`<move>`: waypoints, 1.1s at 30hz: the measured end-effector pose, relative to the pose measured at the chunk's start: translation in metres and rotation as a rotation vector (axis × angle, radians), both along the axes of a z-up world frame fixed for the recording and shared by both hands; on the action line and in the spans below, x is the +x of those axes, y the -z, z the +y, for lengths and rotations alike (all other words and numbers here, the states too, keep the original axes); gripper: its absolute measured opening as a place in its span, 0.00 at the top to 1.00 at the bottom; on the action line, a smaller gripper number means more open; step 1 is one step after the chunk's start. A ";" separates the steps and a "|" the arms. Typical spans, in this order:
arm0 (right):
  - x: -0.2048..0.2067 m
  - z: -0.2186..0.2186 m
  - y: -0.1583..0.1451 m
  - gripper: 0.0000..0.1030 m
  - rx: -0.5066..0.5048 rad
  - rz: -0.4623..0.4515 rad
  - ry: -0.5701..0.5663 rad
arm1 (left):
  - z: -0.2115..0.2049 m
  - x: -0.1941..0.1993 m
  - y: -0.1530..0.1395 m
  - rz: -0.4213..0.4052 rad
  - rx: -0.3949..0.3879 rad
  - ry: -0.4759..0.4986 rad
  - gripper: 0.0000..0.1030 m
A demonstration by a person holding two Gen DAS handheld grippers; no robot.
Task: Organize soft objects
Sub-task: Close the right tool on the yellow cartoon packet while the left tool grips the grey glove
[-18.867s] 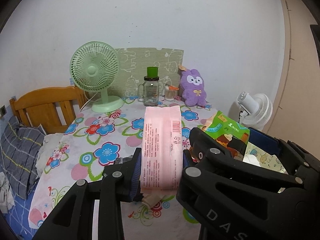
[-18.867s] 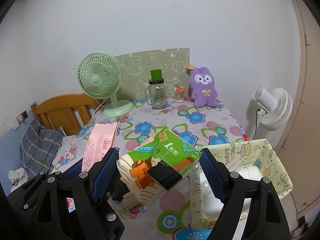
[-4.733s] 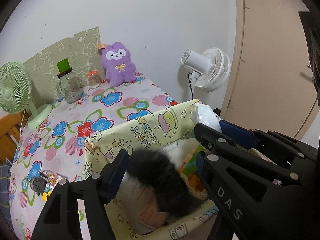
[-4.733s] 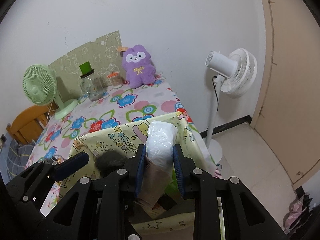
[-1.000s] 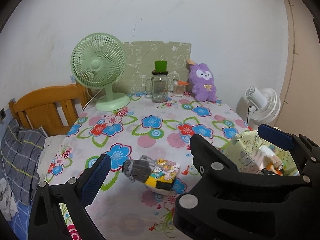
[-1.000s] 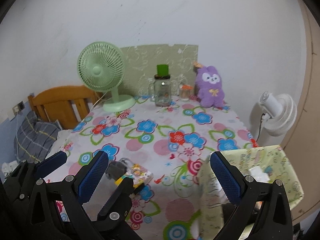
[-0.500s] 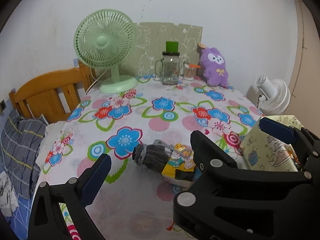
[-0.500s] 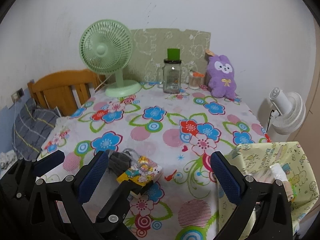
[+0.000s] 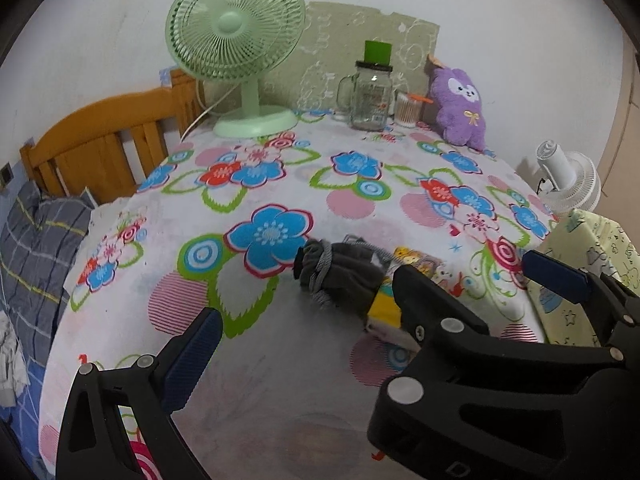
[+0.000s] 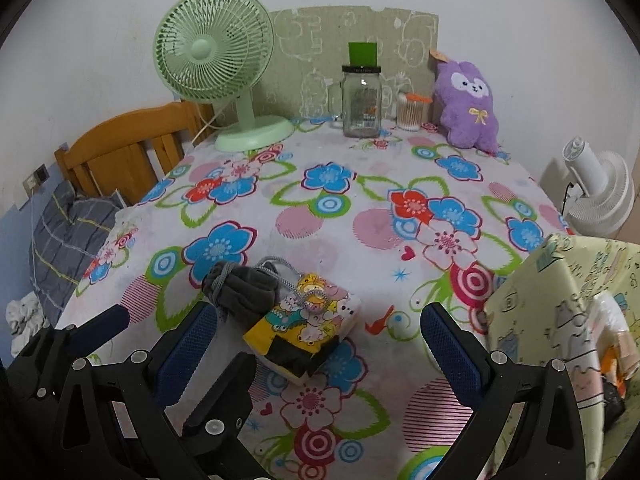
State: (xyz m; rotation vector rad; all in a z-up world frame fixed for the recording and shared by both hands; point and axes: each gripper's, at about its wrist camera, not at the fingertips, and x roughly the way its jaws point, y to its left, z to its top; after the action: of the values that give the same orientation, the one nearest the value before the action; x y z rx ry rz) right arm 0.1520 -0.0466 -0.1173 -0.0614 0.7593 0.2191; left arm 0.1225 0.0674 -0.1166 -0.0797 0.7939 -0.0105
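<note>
The left gripper (image 9: 372, 308) hovers low over the floral tablecloth (image 9: 280, 208) with its jaws spread wide and nothing between them; its blue-padded fingers (image 9: 188, 354) sit at about 7 and 3 o'clock in the left wrist view. Between those fingers, toward 1 o'clock, lies a dark grey drawstring pouch (image 9: 340, 276), touching a cartoon-printed tissue pack (image 9: 416, 272) that the right-hand finger partly hides.

In the right wrist view the same pair lies near frame centre: the grey drawstring pouch (image 10: 244, 286) at 9 o'clock of the tissue pack (image 10: 308, 320), its cord draped over the pack. The right gripper (image 10: 320, 346) is also wide open and empty, its fingers (image 10: 452, 352) flanking the pack without touching it.

At 12 o'clock, along the wall, stand a green desk fan (image 10: 216, 64), a glass jar (image 10: 362, 98) with a green lid and a purple plush bunny (image 10: 468, 106). At 3 o'clock, a yellow patterned fabric bin (image 10: 532, 320) stands at the table's edge, with packets inside. A white floor fan (image 10: 600, 192) stands beyond the bin.
</note>
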 end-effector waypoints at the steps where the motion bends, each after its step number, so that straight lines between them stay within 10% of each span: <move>1: 0.001 0.001 0.002 0.00 -0.003 0.003 -0.002 | 0.001 0.001 0.002 0.004 0.000 -0.002 0.01; 15: 0.019 0.013 0.035 0.01 -0.017 0.098 -0.024 | 0.005 0.013 0.028 0.083 0.011 -0.029 0.01; 24: 0.026 0.009 0.047 0.33 -0.010 0.177 -0.043 | -0.001 0.016 0.036 0.122 0.023 -0.021 0.03; 33: 0.022 -0.011 0.041 0.39 0.004 0.151 -0.010 | -0.017 0.018 0.028 0.107 0.039 0.004 0.02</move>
State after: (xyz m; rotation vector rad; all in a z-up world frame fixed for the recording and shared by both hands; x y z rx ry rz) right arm 0.1740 -0.0574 -0.1580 -0.0455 0.9086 0.2370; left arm 0.1409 0.0503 -0.1447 -0.0415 0.9011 0.0053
